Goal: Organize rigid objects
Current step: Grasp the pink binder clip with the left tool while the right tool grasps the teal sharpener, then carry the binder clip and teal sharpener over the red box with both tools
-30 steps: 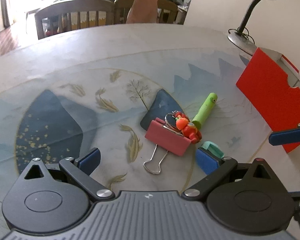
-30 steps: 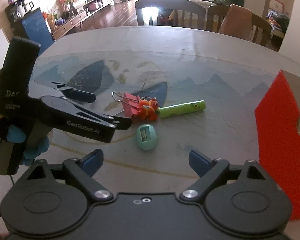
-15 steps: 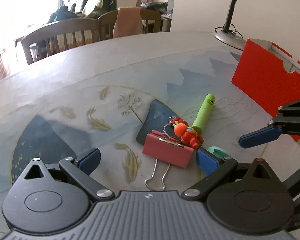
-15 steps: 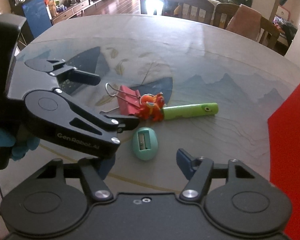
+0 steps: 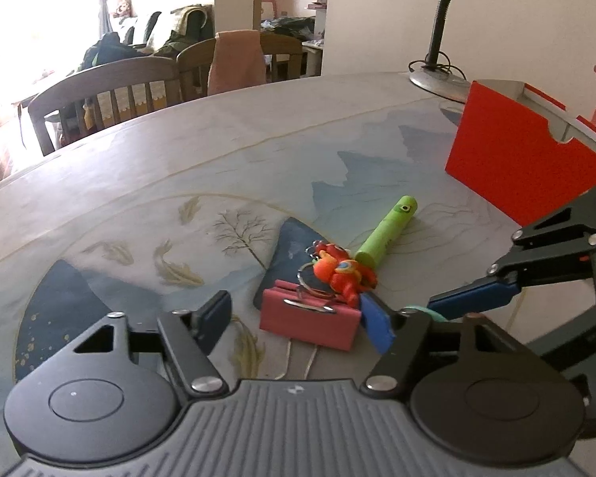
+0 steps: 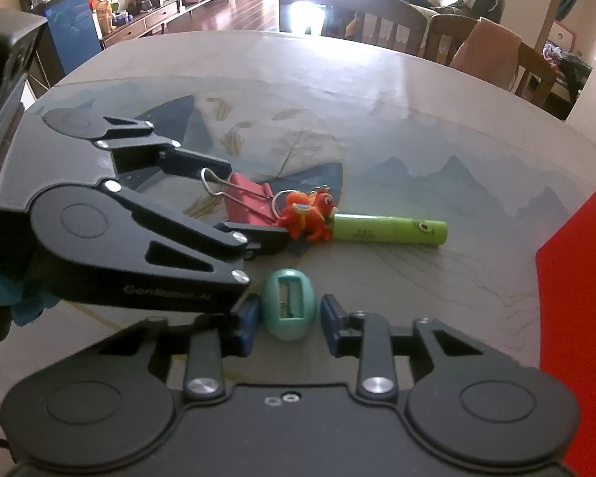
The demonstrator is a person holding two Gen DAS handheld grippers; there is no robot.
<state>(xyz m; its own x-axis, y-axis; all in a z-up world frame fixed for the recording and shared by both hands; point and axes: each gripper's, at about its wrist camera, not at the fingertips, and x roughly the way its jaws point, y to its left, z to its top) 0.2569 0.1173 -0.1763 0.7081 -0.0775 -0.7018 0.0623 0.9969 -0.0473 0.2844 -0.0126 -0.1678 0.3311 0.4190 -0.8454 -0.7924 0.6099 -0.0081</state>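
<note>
Clip (image 6: 247,202), keychain (image 6: 308,214), tube (image 6: 389,230), sharpener (image 6: 290,310): perhaps one apiece.

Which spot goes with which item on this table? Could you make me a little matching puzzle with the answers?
Things:
1. pink binder clip
2. teal egg-shaped sharpener
3. green tube
4. red box

Places:
A. at the table's edge, near the lamp base
B. between the fingers of the right tongs
C. lying flat, one end next to the orange toy keyring
D. between the fingers of the left tongs

Pairs: 1-D, 2-B, 3-C, 4-A
</note>
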